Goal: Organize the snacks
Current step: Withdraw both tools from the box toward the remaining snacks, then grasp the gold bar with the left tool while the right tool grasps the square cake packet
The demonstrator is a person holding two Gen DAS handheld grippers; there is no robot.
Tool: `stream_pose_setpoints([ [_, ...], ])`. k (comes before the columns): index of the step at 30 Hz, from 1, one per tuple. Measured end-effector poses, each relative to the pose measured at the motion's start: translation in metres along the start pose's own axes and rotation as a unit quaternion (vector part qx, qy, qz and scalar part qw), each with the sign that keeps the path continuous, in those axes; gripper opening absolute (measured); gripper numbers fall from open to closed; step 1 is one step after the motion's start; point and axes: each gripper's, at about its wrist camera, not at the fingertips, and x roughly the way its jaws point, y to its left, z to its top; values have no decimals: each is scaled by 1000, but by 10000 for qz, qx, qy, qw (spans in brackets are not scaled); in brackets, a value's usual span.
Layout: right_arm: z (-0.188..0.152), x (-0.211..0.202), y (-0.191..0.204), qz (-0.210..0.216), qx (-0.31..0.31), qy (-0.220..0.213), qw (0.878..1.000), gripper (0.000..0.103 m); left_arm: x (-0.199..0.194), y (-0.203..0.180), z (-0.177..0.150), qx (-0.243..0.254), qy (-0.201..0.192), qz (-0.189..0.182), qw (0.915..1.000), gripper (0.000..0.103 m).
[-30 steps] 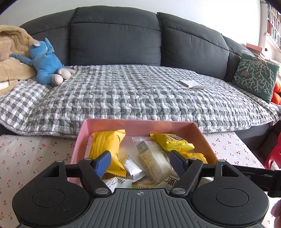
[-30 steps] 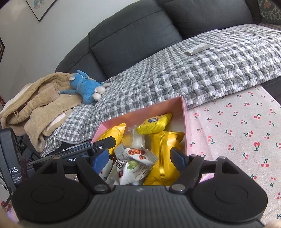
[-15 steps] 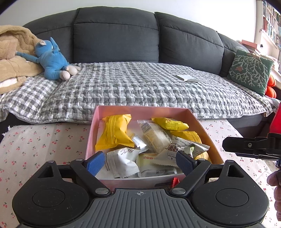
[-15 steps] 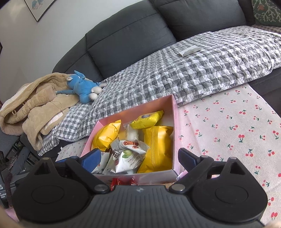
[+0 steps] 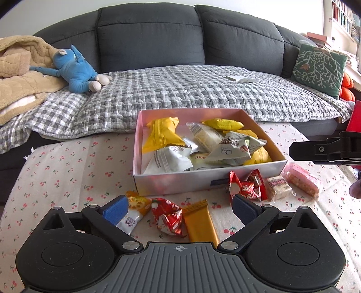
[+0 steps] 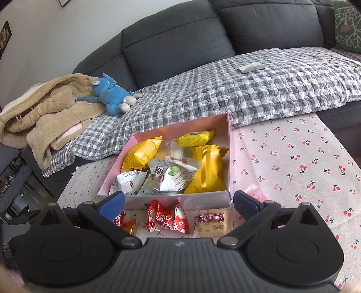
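While both jaws are still being opened with nothing between them, the left gripper (image 5: pixel 178 207) and right gripper (image 6: pixel 179 201) are being held over loose wrappers along the cherry-print tablecloth's (image 5: pixel 67 171) near edge, before the pink cardboard box (image 5: pixel 203 180). Neighbouring red foil packets (image 5: pixel 168 216) are risking being pinched together. Leftmost, the orange-and-white sachet (image 5: pixel 133 211) is being partly hidden by a blue pad; rightmost, the pink wafer pack (image 6: pixel 256 195) is being cut off.

Soft daylight is filling both views, coming in brightest from the upper right of the left wrist frame, where the wall (image 5: pixel 300 15) is washing out. Shadows are staying faint. Fisheye distortion is bending the sofa (image 5: pixel 149 36) near the edges, and the corners are darkening. Focus is holding sharp throughout.
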Motion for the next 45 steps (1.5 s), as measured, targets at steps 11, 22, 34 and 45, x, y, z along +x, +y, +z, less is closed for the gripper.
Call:
stream_pose_setpoints([
  [11, -26, -8, 8, -298, -805, 74, 9963, 103, -7, 6, -34, 91, 180, -3, 9998, 100],
  [22, -51, -6, -8, -626, -1314, 425, 9884, 103, 3, -3, -53, 193, 263, -115, 9994, 100],
  [34, -57, 10, -18, -903, -1460, 458, 9841, 103, 21, -21, -64, 443, 60, -249, 9987, 100],
  [45, -52, 25, -11, -550, -1168, 576, 9900, 92, 36, -4, -57, -459, 126, -474, 9977, 90],
])
